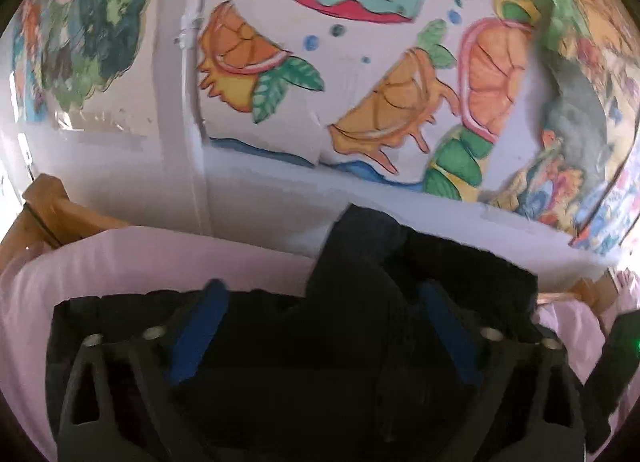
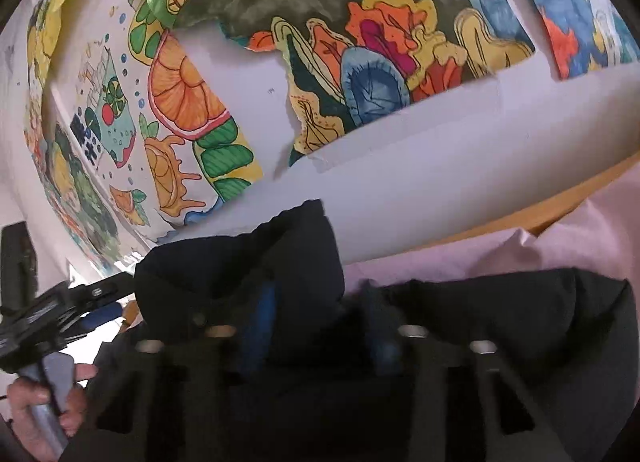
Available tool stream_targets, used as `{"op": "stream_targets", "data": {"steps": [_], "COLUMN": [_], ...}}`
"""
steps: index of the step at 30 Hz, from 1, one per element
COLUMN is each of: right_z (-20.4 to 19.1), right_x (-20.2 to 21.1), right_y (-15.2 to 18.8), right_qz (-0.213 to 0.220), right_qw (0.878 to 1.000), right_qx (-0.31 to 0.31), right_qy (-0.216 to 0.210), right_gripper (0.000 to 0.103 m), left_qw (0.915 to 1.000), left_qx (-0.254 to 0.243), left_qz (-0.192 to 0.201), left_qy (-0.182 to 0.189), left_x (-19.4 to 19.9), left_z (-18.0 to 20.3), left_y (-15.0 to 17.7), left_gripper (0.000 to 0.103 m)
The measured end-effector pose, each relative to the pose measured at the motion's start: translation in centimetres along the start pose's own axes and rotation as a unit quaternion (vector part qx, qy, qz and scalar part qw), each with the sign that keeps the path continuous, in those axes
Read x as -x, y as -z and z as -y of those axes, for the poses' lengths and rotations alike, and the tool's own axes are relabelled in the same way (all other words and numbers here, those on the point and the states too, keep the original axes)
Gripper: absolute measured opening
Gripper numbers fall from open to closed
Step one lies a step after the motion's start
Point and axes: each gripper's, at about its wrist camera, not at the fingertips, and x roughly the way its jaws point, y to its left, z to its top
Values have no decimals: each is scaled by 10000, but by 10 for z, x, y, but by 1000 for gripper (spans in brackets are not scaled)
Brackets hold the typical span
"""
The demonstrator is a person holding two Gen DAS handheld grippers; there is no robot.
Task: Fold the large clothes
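A black garment [image 1: 400,270] lies bunched on a pink bed sheet [image 1: 140,258]. In the left wrist view my left gripper [image 1: 324,326] is open, its blue pads [image 1: 200,326] wide apart, with black cloth lying between them and a raised fold just ahead. In the right wrist view my right gripper [image 2: 320,328] has its blue pads [image 2: 260,322] close together with the black garment [image 2: 240,262] bunched between them, so it looks shut on the cloth. The left gripper [image 2: 60,310] also shows at the left edge there, held by a hand [image 2: 36,402].
A white wall [image 1: 280,198] covered with colourful fruit and flower drawings [image 1: 240,62] rises right behind the bed. Wooden bed frame parts [image 1: 44,206] show at the left and the right [image 2: 540,214]. Pink sheet [image 2: 520,250] spreads around the garment.
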Motion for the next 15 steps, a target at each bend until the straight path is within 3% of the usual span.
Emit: {"op": "stream_targets", "data": {"steps": [2, 3, 4, 11, 15], "right_z": [-3, -5, -8, -40, -47], "right_x": [3, 5, 7, 50, 83], "right_y": [1, 1, 1, 1, 6], "right_qz": [4, -10, -19, -111, -123], "right_qw": [9999, 9998, 9996, 9936, 9917], "right_qx": [128, 203, 283, 1109, 1273], "right_qy": [1, 18, 23, 186, 139], "right_gripper": [22, 21, 20, 17, 17], "left_qw": [9991, 9977, 9958, 9917, 9918], "left_qx": [300, 454, 591, 561, 243], "left_qz": [-57, -110, -123, 187, 319], "left_qy": [286, 491, 682, 1145, 1212], "left_x": [-1, -2, 0, 52, 96], "left_z": [-13, -19, -23, -28, -28], "left_y": [-2, -2, -2, 12, 29], "left_gripper": [24, 11, 6, 2, 1]}}
